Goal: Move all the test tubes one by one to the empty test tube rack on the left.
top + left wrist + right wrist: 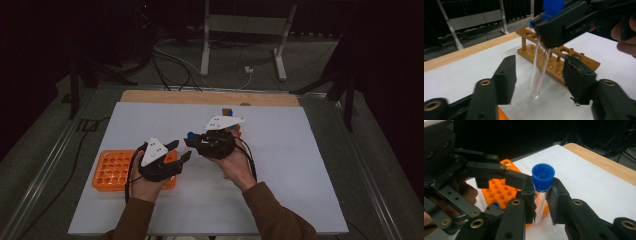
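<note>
Your right gripper point(541, 202) is clamped on a blue-capped glass tube point(539, 67), w/ the tube hanging btwn your left gripper's point(540, 75) spread jaws. Orange rack point(111, 170) sits under left hand; wooden rack point(559, 58) stands beyond.

I note a metal stand frame point(245, 35) and loose cables point(175, 62) on the floor beyond the table

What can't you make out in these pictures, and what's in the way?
- Wooden rack: left gripper view, partly behind the right tool and tube.
- Orange rack: high view, near end under the left tool; hole contents too small.
- Tube's lower end: right gripper view, hidden between the jaws.
</note>
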`<state>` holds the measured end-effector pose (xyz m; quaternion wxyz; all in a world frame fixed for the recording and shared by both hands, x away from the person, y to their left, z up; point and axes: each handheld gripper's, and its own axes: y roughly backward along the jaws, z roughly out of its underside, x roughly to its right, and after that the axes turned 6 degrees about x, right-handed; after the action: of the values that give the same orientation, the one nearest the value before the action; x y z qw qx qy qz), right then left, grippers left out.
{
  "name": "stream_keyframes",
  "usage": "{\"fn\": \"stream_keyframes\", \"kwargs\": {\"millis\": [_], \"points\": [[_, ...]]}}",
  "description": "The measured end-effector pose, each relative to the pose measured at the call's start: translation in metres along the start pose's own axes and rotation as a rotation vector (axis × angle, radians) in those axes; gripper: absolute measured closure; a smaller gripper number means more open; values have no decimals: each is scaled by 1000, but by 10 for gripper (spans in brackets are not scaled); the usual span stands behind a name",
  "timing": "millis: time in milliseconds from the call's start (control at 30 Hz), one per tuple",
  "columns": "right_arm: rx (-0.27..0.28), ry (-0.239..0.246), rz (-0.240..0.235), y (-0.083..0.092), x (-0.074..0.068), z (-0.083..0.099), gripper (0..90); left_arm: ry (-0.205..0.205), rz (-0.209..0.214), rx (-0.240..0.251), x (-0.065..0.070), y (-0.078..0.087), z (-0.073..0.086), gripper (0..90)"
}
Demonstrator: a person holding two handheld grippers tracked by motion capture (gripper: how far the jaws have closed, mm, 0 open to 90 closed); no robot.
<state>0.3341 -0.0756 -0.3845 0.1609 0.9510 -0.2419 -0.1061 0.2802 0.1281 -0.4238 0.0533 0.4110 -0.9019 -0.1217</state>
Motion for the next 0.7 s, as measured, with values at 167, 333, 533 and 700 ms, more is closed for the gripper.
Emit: {"fn": "stream_keyframes", "kwargs": {"millis": [167, 333, 533, 700], "points": [[-1, -1, -21, -3, -5, -1, 767, 1, 10, 17, 0, 0, -2, 675], [-9, -4, -29, -5, -5, -1, 767, -13, 12, 4, 0, 0, -1, 773], [5, -21, -33, -4, -2, -1, 675, -14, 7, -11, -2, -3, -1, 785], [22, -51, -26, 1, 4, -1, 483, 13, -20, -4, -11, -2, 0, 786]]}}
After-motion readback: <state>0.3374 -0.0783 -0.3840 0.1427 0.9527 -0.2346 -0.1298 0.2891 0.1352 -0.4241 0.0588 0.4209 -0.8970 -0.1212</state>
